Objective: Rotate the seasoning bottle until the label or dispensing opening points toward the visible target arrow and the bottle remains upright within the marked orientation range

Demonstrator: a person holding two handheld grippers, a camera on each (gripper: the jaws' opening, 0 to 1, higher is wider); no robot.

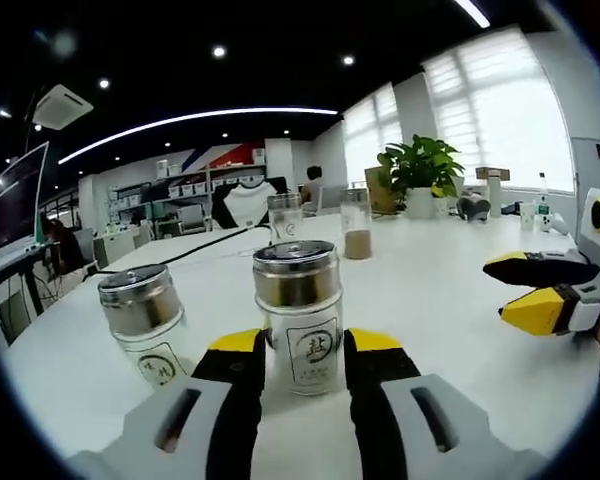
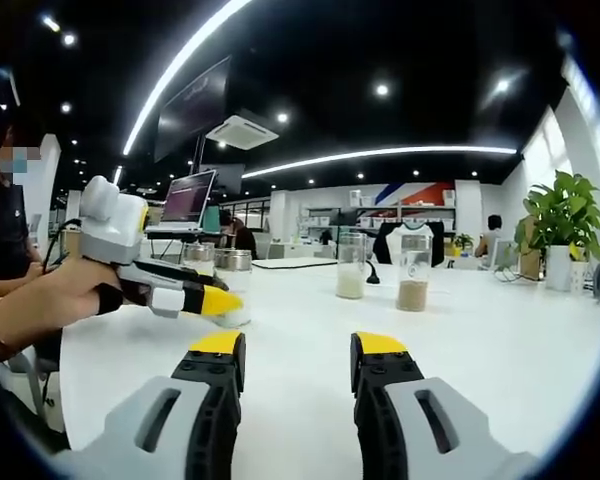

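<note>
A glass seasoning bottle (image 1: 298,318) with a steel lid and a white label stands upright on the white table (image 1: 430,290), its label facing the camera. My left gripper (image 1: 304,345) has its yellow-tipped jaws pressed on the bottle's two sides. In the right gripper view, a hand holds the left gripper (image 2: 212,297) at that seasoning bottle (image 2: 236,268). My right gripper (image 2: 298,350) is open over bare table with nothing between its fingers. In the left gripper view the right gripper (image 1: 530,288) sits at the right, apart from the bottle.
A second steel-lidded bottle (image 1: 145,318) stands close on the left. Two taller glass jars (image 1: 357,225) (image 1: 285,214) stand farther back on the table. A potted plant (image 1: 418,172) is by the window. A person's arm (image 2: 30,300) reaches in from the left.
</note>
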